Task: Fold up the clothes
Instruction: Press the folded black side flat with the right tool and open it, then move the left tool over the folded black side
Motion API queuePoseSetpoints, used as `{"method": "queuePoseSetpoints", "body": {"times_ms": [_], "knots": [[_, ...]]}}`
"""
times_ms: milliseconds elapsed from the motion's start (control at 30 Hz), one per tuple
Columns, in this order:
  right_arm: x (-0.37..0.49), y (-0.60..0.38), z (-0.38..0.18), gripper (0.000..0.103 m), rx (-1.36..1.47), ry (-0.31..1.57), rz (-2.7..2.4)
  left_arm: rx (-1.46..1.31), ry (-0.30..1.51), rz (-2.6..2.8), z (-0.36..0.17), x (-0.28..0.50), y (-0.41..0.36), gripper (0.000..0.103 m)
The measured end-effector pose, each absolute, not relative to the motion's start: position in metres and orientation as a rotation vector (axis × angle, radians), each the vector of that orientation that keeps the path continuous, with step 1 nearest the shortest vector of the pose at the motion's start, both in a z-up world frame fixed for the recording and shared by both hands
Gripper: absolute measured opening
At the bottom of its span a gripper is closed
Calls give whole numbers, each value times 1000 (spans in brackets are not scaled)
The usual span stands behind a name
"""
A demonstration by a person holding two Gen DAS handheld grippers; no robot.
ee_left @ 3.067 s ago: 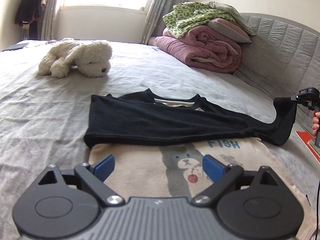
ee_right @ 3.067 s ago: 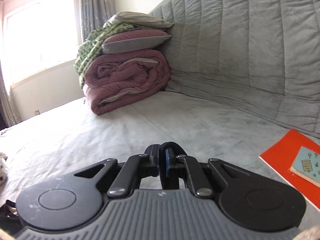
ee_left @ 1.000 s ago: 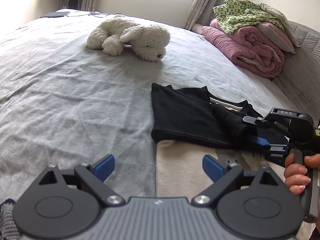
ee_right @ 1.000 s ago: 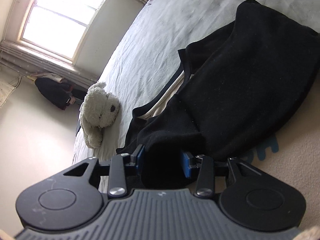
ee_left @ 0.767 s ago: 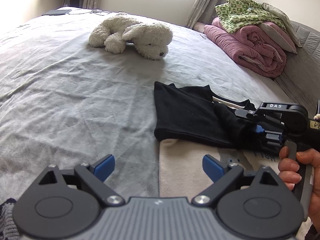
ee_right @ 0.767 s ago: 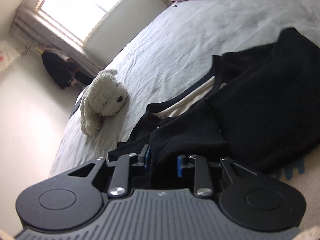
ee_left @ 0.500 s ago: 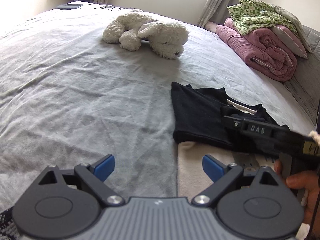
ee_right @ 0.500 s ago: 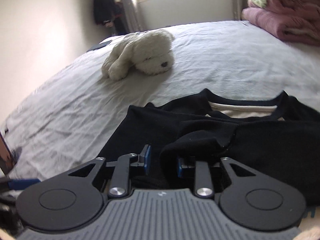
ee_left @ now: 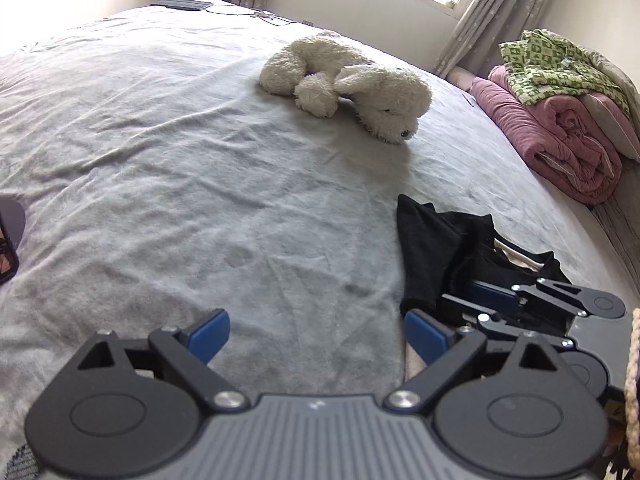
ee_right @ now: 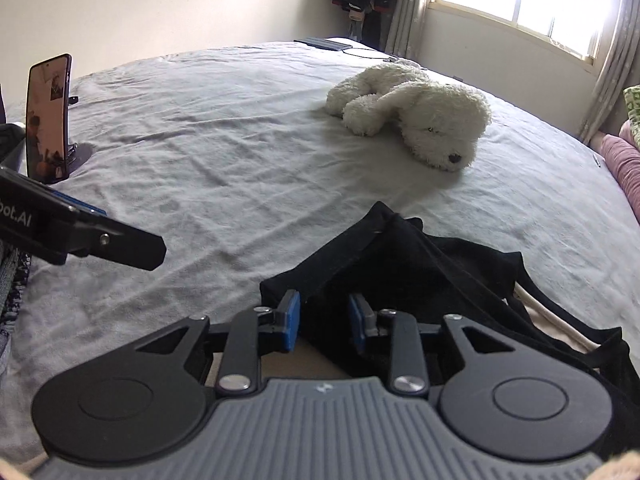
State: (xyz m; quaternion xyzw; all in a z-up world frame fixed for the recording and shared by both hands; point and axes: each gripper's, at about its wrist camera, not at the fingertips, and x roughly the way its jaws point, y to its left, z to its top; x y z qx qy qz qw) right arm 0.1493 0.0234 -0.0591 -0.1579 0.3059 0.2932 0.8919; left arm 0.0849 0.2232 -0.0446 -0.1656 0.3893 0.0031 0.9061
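Observation:
A beige shirt [ee_right: 540,312] with black sleeves lies on the grey bed [ee_right: 224,160], its black upper part [ee_right: 420,272] folded over itself. My right gripper [ee_right: 324,320] sits low over the shirt's left edge, shut on a bunch of black sleeve cloth that fills the gap between its blue pads [ee_right: 290,320]. In the left wrist view the right gripper [ee_left: 460,298] points left beside the black cloth [ee_left: 424,248]. My left gripper [ee_left: 316,332] hovers open over bare sheet just left of the shirt, holding nothing. One of its fingers [ee_right: 120,244] shows in the right wrist view.
A white plush dog [ee_left: 360,84] lies further up the bed. Folded pink and green quilts [ee_left: 560,136] are stacked at the far right. A phone on a stand [ee_right: 48,120] stands at the bed's left side, and a dark flat device [ee_left: 180,3] lies near the far edge.
My right gripper rolled upright and carried the black sleeve leftward across the shirt, its jaws narrowing on the cloth. My left gripper drifted left, off the shirt, staying open.

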Motion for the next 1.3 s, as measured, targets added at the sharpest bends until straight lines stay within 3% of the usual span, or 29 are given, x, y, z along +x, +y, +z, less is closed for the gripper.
{"method": "queuePoseSetpoints", "body": {"times_ms": [200,367,600,700,800,1033,1100,1167,1300], "knots": [[137,1,-49,35,-216,683,548,-307,777,-15,-43,85,216,92],[123,-34,-35,39,-104,774,394,-268,768,-31,-45,86,205,65],[88,-112,-28,49,121,775,202,-238,730,-109,-47,82,182,57],[75,-156,-40,49,279,775,124,-306,718,-177,-47,84,180,49],[73,-190,-45,49,412,810,63,-412,729,-274,-44,96,184,33],[72,-235,-38,49,555,752,21,-482,768,-305,-47,147,172,33],[72,-240,-38,49,557,756,32,-477,784,-292,-55,167,167,33],[70,-241,-36,49,541,750,47,-457,788,-263,-63,183,163,40],[65,-247,-33,49,515,736,64,-449,777,-249,-78,201,156,39]]}}
